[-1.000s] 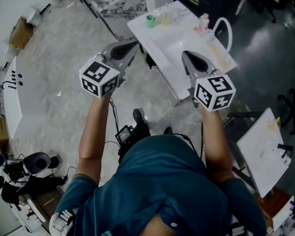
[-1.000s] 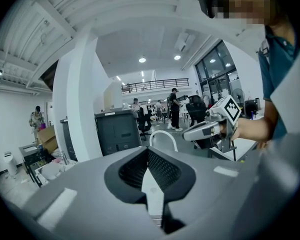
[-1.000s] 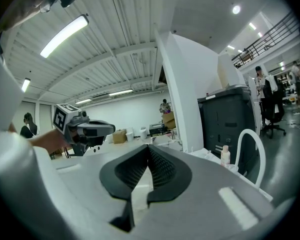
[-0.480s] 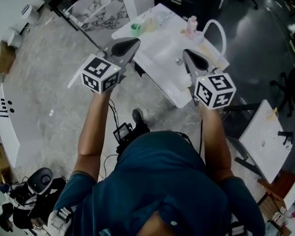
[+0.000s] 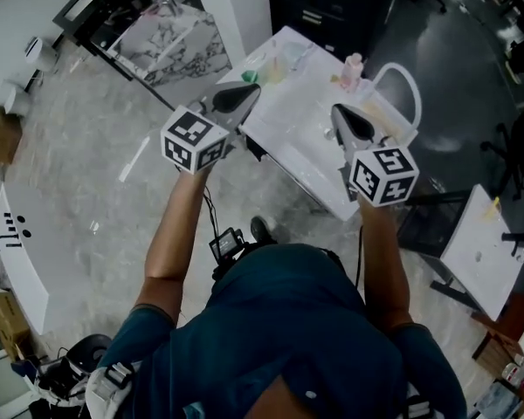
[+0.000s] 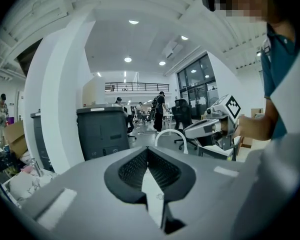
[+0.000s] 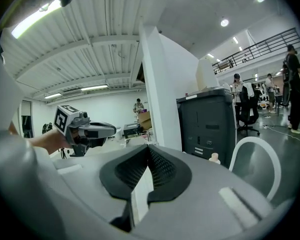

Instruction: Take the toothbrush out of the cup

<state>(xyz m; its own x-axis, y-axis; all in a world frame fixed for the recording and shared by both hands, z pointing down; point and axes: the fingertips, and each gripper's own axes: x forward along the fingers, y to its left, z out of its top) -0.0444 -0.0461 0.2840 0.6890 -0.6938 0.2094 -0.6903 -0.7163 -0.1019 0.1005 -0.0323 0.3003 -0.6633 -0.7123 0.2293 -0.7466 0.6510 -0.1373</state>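
The left gripper (image 6: pixel 147 155) is clenched on nothing, its ribbed pads pressed together; the right gripper (image 7: pixel 149 158) is closed and empty likewise. In the head view both are held out over the near side of the white table (image 5: pixel 307 151). The left one is close to a small green cup (image 5: pixel 250 77) at the table's far left corner, and the right one is nearer the middle.

The reach would probably go best if one gripper opens before it arrives, comes down over the cup, and closes on the toothbrush handle above the rim. It should then lift straight up. The cup looks light and may tip, so the other gripper could steady it.

The toothbrush cannot be made out in any view. The green cup is tiny and blurred, and a pale container (image 5: pixel 276 68) beside it could equally hold the brush. Neither gripper view shows the cup, since the gripper bodies fill their lower halves. A pink bottle (image 5: pixel 352 68) and a white hoop (image 5: pixel 400 78) stand at the far right
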